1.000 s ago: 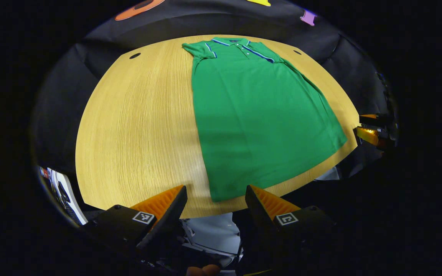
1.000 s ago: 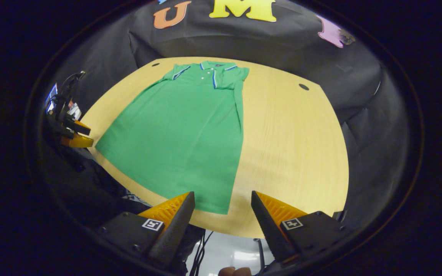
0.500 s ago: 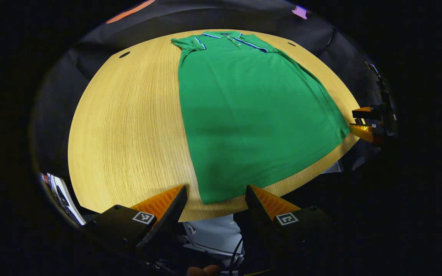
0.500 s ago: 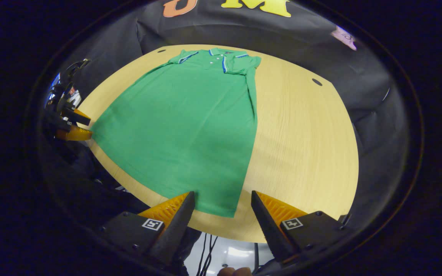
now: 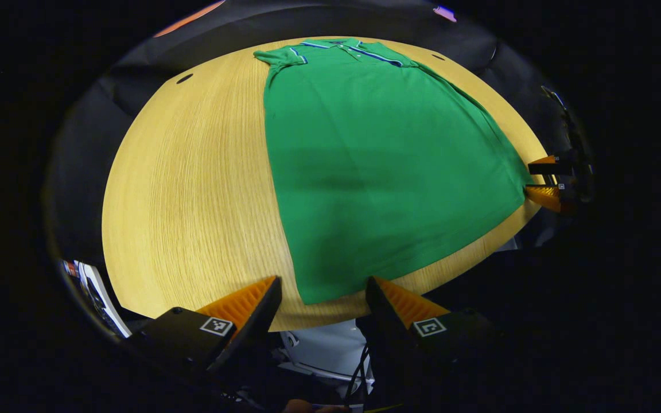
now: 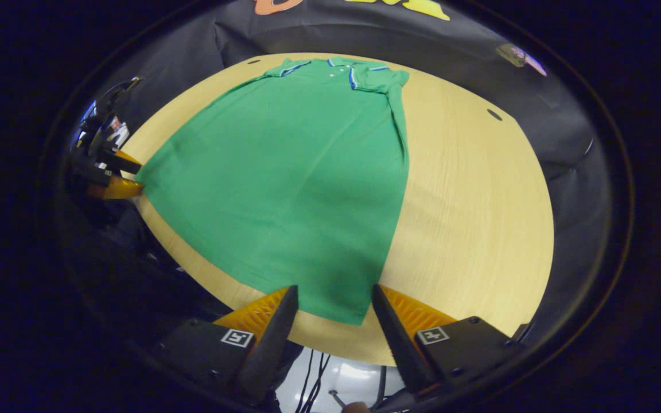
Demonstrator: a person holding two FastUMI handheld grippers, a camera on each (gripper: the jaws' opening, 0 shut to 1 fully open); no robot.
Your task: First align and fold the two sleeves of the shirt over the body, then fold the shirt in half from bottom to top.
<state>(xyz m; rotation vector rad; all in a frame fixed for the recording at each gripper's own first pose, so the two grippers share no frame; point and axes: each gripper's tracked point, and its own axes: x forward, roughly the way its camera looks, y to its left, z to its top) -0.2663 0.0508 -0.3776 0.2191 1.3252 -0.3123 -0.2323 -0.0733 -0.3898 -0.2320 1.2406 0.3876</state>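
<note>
The round wooden table (image 5: 193, 189) carries a green polo shirt (image 5: 376, 166) laid flat, collar (image 5: 339, 45) at the far side toward 12 o'clock and hem toward the near edge at 6 o'clock. From where I stand the sleeves look already tucked over the body, so the job in hand seems to be the bottom-to-top fold. The left gripper (image 5: 322, 295) hangs over the near table edge with its fingers spread apart, one hem corner (image 5: 310, 295) lying between them but not pinched. The right gripper (image 6: 330, 301) sits the same way at the other hem corner (image 6: 353, 315), jaws apart and nothing held. To do it well, I'd say both should close on the corners at the same moment, taking both layers of cloth, then lift level and carry the hem straight toward 12 o'clock so its edge lands square on the shoulders without dragging the sleeves loose.
</note>
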